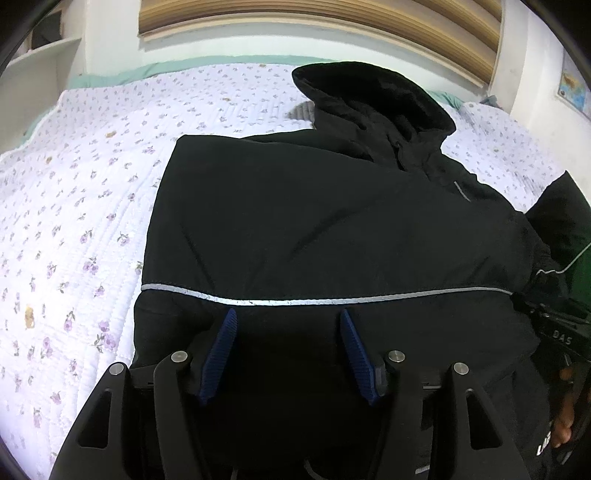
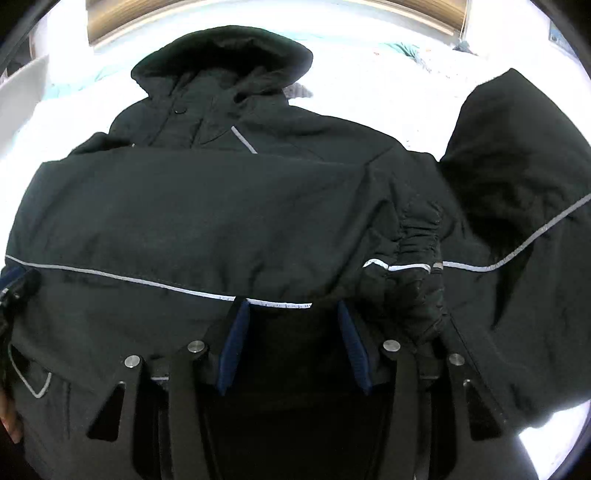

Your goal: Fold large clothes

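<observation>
A large black hooded jacket (image 1: 314, 221) with thin silver reflective piping lies on the bed, hood (image 1: 373, 96) toward the headboard. One sleeve is folded across its body. My left gripper (image 1: 288, 317) is open and empty, its blue pads just above the jacket's lower part near the piping. In the right wrist view the same jacket (image 2: 207, 206) fills the frame, with the other sleeve (image 2: 517, 206) spread out to the right and a gathered cuff (image 2: 413, 254) lying on the body. My right gripper (image 2: 291, 314) is open and empty over the jacket's lower part.
The bed has a white quilt with purple flowers (image 1: 74, 221), free to the left of the jacket. A wooden headboard (image 1: 317, 26) and white wall stand behind. The other gripper and a hand (image 1: 565, 354) show at the right edge.
</observation>
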A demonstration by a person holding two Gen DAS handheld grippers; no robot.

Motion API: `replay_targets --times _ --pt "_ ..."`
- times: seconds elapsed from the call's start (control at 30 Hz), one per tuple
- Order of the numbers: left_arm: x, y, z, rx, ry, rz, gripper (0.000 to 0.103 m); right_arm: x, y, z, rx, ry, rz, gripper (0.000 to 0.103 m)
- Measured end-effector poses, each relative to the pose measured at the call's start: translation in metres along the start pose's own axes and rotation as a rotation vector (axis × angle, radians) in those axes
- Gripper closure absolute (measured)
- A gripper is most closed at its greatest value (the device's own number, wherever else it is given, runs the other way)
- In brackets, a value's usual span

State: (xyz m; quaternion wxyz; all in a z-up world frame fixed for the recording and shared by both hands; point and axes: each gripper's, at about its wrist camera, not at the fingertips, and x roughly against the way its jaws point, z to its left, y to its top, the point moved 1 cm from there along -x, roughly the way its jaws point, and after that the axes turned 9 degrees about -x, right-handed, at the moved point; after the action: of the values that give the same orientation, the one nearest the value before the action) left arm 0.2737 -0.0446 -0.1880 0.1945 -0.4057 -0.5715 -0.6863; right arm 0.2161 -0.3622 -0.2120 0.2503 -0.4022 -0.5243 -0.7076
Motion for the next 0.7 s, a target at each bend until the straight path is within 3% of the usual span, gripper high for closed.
replay_targets --times 0.13,0.2,0.33,0.47,0.57,0.63,0.7 --pt "0.018 0.008 -0.004 0.001 0.043 0.046 0.043 0.025 -0.007 -0.005 -0.008 0.058 -0.004 0.049" --pt "0.037 0.019 -0.009 0.034 0.017 0.041 0.043 0.055 -0.014 -0.012 0.0 0.108 -0.033 0.049" --pt "0.093 0.059 -0.03 0.084 -0.038 -0.031 0.043 0.114 -0.012 -0.021 0.004 0.171 -0.136 0.048" --pt "0.158 0.115 -0.084 -0.001 -0.029 -0.145 0.043 0.184 -0.009 -0.044 0.022 0.179 -0.272 0.039" --pt "0.187 0.152 -0.133 -0.05 -0.052 -0.19 0.043 0.224 -0.007 -0.077 -0.001 0.173 -0.349 0.032" --pt "0.185 0.16 -0.155 -0.047 -0.101 -0.187 0.043 0.243 -0.006 -0.111 -0.051 0.174 -0.381 0.022" --pt "0.168 0.158 -0.175 -0.042 -0.143 -0.168 0.043 0.254 -0.006 -0.156 -0.132 0.148 -0.401 0.021"
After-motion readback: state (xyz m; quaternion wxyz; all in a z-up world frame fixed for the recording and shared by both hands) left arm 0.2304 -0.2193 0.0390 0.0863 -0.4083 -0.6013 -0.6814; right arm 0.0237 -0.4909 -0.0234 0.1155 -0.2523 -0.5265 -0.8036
